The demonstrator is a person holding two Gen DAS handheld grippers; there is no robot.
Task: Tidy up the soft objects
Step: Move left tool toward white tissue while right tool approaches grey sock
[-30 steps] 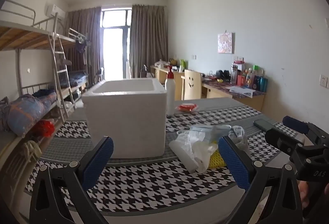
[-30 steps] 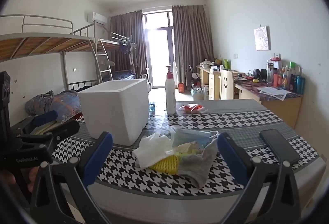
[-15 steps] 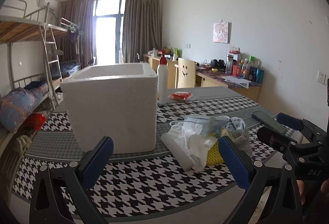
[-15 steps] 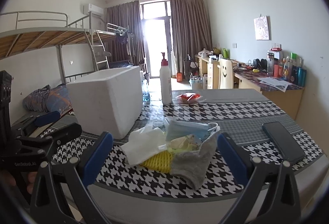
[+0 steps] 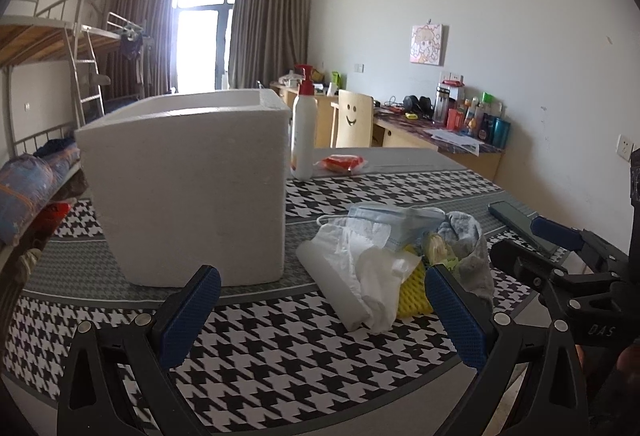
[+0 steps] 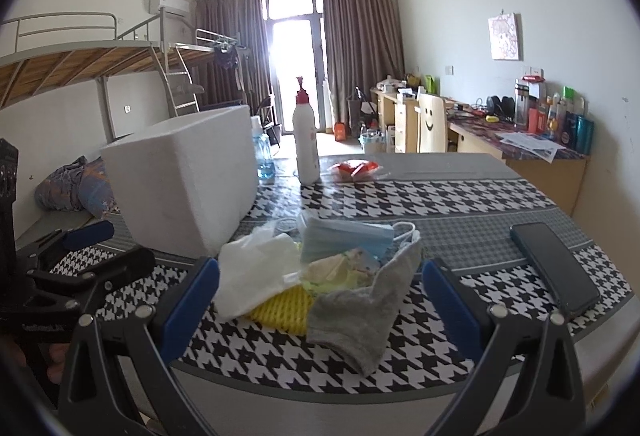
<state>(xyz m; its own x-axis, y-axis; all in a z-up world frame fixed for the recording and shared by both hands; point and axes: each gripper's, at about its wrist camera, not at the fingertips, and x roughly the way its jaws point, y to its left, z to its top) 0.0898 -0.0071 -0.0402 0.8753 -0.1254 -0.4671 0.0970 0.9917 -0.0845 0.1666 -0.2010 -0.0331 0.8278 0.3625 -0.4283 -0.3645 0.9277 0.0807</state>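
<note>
A: Right gripper (image 6: 320,294) is sitting wide open, nothing in it, pointing at the soft pile (image 6: 320,268) near the bench (image 6: 460,204) front edge. Left gripper (image 5: 320,310) is also gaping, empty, w/ the pile's white cloth (image 5: 356,272) just past its right finger.

B: Risk?

A: Pile is tangled: grey sock (image 6: 360,312) is draping over the yellow mesh (image 6: 284,304), blue mask (image 6: 344,238) is lying on top w/ ear loops loose. Imo grabbing one is prob dragging the others along, maybe off the edge.

B: Anything hard nearby?

A: Phone (image 6: 554,270) is lying to the right, apart from the pile; a wide sweep could be knocking it. Foam box (image 5: 188,188) is standing just left of the pile, open top, likely the target. It looks light, so a bump from the left gripper could be shoving it twd the pump bottle (image 5: 303,132) behind it.
</note>
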